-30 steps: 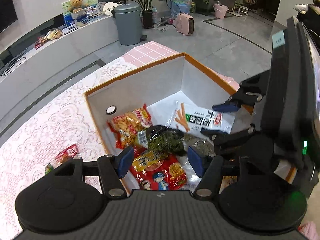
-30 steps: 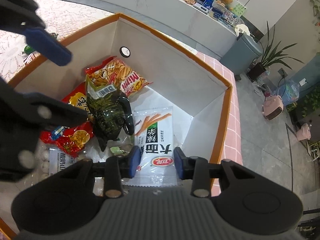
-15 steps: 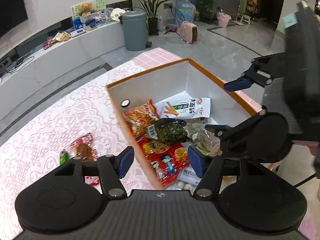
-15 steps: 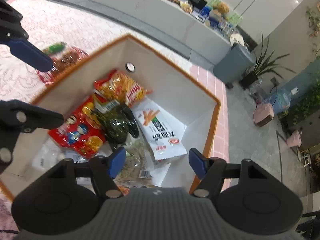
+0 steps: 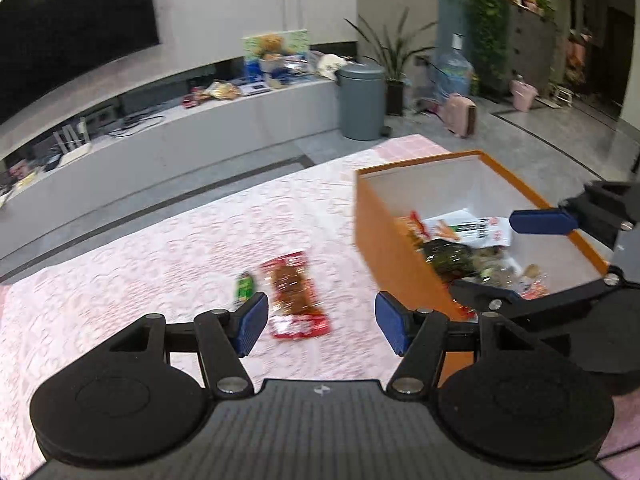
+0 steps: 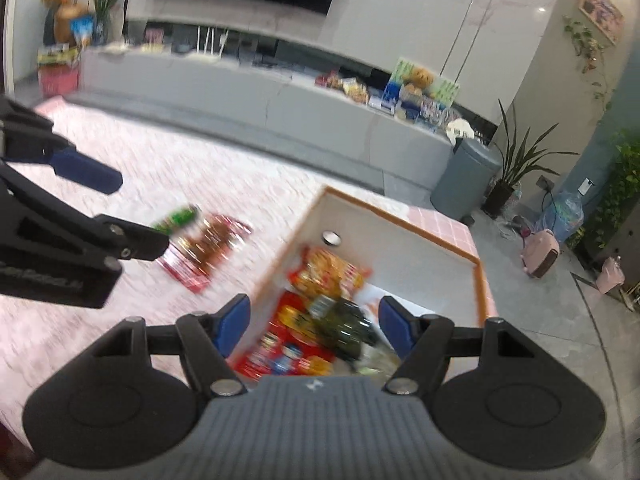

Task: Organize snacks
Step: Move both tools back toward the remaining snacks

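In the left wrist view the left gripper (image 5: 318, 326) is seen low in the frame with its jaws spread wide and nothing between them, above the pink lace cloth of the table (image 5: 140, 264). Just beyond the blue pads a red snack packet (image 5: 295, 296) lies flat on the cloth, with a small green packet (image 5: 245, 286) just beside it to the left. At the right of this frame the orange box (image 5: 384, 236) is shown from outside, so that its orange outer wall is visible, and only part of the snacks inside can be made out, among them a white packet (image 5: 472, 230) and a dark green packet (image 5: 448, 258). The right gripper (image 5: 516, 264) enters from the right edge over the box. In the right wrist view the right gripper (image 6: 314, 326) is seen with its jaws wide apart and empty, above the box (image 6: 482, 280), whose white inside and a round hole in the far wall are shown here. A red packet (image 6: 290, 346) and an orange packet (image 6: 328, 270), largely hidden in the other view, are plain here, though blurred. The left gripper (image 6: 124, 216) reaches in from the left edge, above the two packets on the cloth.
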Action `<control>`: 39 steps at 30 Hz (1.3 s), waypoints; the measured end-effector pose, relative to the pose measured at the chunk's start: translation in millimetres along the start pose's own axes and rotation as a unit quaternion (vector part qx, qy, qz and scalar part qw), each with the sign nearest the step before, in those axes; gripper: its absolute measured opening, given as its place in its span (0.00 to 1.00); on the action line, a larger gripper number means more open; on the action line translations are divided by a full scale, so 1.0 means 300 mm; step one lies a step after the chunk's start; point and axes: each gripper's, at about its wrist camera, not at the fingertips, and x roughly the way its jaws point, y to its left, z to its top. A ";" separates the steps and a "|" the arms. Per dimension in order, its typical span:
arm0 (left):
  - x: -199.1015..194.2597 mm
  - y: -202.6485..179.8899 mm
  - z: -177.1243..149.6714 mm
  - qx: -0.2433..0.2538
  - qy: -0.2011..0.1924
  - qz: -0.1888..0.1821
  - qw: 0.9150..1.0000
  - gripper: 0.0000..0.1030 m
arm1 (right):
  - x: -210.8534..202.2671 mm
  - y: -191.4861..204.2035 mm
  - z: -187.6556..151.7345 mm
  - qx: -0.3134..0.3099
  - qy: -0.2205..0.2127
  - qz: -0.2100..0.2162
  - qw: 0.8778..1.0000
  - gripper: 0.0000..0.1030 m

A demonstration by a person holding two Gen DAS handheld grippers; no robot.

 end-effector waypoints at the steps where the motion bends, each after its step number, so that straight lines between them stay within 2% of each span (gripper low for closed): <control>1: -0.006 0.024 -0.013 -0.005 -0.003 0.005 1.000 0.71 | -0.005 0.024 -0.002 0.010 -0.009 0.007 1.000 0.67; 10: -0.027 0.205 -0.143 -0.081 -0.010 0.026 0.996 0.71 | 0.005 0.219 -0.039 0.029 -0.051 0.022 0.998 0.67; 16: -0.017 0.268 -0.221 -0.085 -0.005 0.022 0.996 0.71 | 0.041 0.291 -0.072 0.057 -0.062 0.038 0.996 0.67; 22: 0.018 0.287 -0.256 -0.089 -0.002 0.018 0.996 0.71 | 0.112 0.348 -0.086 0.055 -0.039 0.032 0.997 0.67; 26: 0.055 0.308 -0.267 -0.092 -0.004 0.031 0.995 0.71 | 0.165 0.362 -0.078 0.050 -0.031 0.027 0.998 0.67; 35: 0.144 0.379 -0.249 -0.134 -0.020 0.042 0.990 0.71 | 0.307 0.358 -0.024 0.049 -0.022 0.033 0.998 0.67; 39: 0.192 0.401 -0.245 -0.128 -0.028 0.060 0.990 0.71 | 0.383 0.352 -0.002 0.064 -0.010 0.024 0.998 0.67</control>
